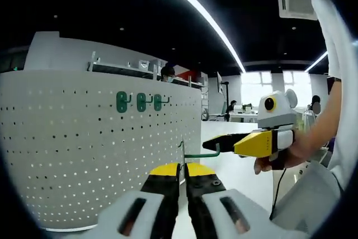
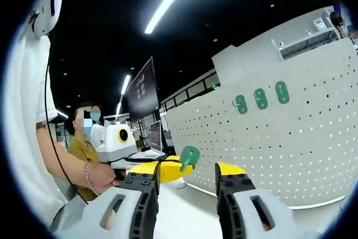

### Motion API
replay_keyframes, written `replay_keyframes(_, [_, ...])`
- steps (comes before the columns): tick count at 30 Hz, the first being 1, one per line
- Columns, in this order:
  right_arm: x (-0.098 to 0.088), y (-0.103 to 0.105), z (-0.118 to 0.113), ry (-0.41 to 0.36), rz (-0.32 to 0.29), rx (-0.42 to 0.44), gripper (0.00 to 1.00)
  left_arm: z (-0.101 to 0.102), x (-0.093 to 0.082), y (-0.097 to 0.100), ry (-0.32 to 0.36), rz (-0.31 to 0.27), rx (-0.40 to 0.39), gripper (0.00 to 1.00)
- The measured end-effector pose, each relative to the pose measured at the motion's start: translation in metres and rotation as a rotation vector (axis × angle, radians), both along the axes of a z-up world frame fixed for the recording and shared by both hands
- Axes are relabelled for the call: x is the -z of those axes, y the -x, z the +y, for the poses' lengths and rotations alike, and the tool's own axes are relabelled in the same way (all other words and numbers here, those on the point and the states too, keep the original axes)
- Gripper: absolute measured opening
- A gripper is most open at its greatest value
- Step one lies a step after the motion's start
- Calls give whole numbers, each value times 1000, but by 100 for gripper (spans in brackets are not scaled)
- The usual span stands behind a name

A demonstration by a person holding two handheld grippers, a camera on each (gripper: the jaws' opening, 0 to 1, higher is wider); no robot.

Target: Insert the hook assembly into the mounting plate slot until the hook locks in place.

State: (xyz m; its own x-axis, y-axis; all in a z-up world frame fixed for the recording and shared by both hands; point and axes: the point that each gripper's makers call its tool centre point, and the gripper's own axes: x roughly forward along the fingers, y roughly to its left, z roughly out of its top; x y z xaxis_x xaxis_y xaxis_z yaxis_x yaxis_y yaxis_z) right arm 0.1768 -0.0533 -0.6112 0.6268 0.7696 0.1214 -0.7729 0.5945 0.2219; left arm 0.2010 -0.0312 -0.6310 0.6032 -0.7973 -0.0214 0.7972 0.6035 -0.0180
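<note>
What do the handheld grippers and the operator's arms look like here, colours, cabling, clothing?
Both grippers share one design: light grey bodies with slotted jaw carriers, black jaw arms and yellow tips. That shows on the left gripper and right gripper. A dark cable hangs below the right one in the left gripper view. The person wears a white short-sleeved top and a beaded bracelet.
</note>
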Motion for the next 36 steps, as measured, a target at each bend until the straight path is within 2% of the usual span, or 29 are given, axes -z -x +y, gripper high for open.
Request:
replay_keyframes(10, [2,-6,11,24,-1,13,21,0,-4,0,13,-4,-11,3])
replay_keyframes(25, [3,-16,21,38,-5,48,10,5,-8,-2,26,-10,-30,3])
replay_keyframes(36, [-1,-19,24,24,-3,48,7,5,-8,-1,28,-9,-36,3])
